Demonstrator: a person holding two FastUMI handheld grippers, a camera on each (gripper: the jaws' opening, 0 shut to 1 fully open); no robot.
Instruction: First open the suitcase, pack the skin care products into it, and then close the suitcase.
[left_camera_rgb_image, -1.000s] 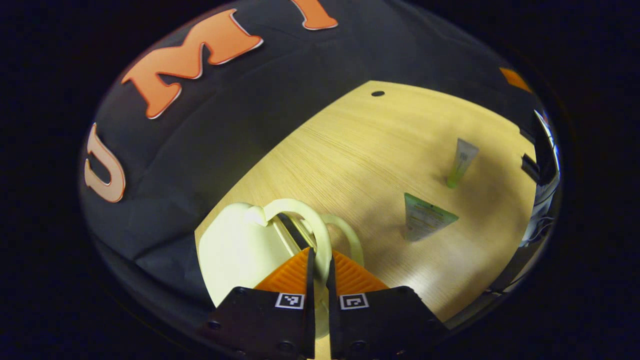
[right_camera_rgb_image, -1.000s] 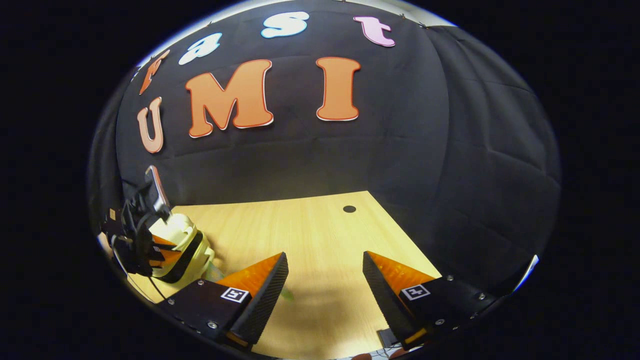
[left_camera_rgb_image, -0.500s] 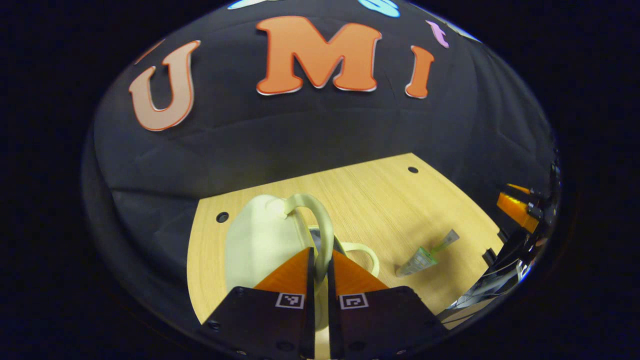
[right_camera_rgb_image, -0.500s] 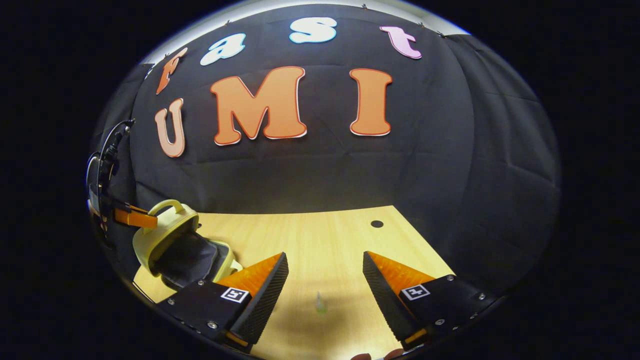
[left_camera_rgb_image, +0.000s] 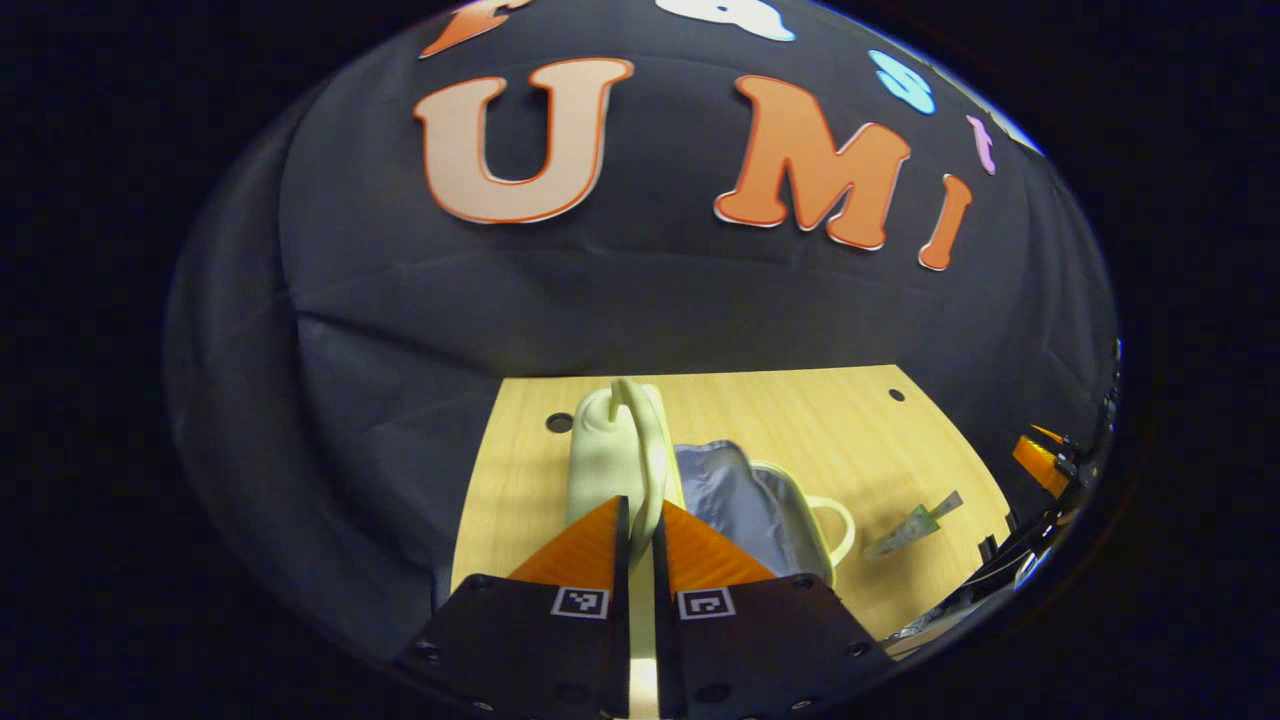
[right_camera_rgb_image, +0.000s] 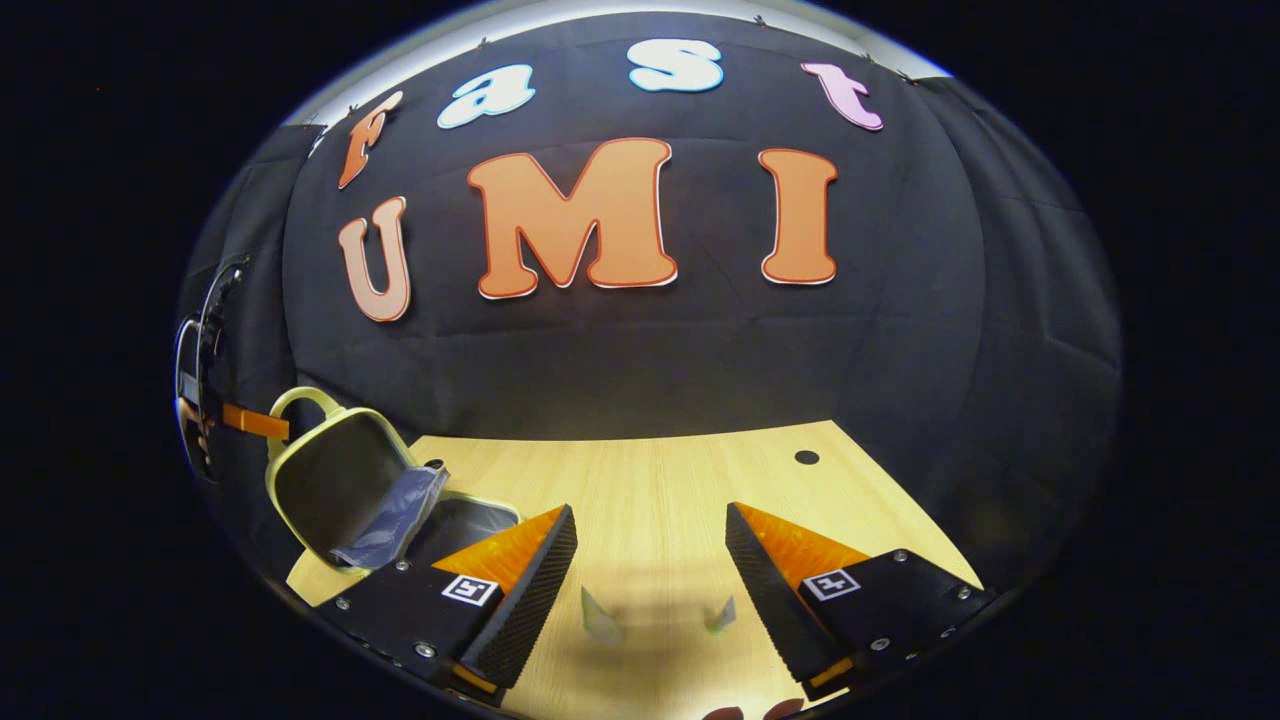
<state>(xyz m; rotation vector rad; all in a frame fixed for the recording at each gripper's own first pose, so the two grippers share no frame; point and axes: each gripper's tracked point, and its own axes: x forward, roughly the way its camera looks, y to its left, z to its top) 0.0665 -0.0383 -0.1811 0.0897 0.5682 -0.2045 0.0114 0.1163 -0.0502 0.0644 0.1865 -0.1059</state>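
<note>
one step is in hand, opening: the left gripper (left_camera_rgb_image: 640, 515), pinched on the handle (left_camera_rgb_image: 645, 440), holds the suitcase (right_camera_rgb_image: 345, 490) lid upright at lower left. the right gripper (right_camera_rgb_image: 650, 560), spread wide and empty, hovers over two tubes (right_camera_rgb_image: 600, 617) at bottom centre and must next drop onto one.

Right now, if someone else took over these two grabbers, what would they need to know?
Left gripper: shut on the lid handle, holding the suitcase open.
Right gripper: open, empty, over the table.
Two tubes lie on the table below the right gripper, outside the suitcase.
Done: suitcase opened.
Left: pack the tubes, close the lid.
</note>
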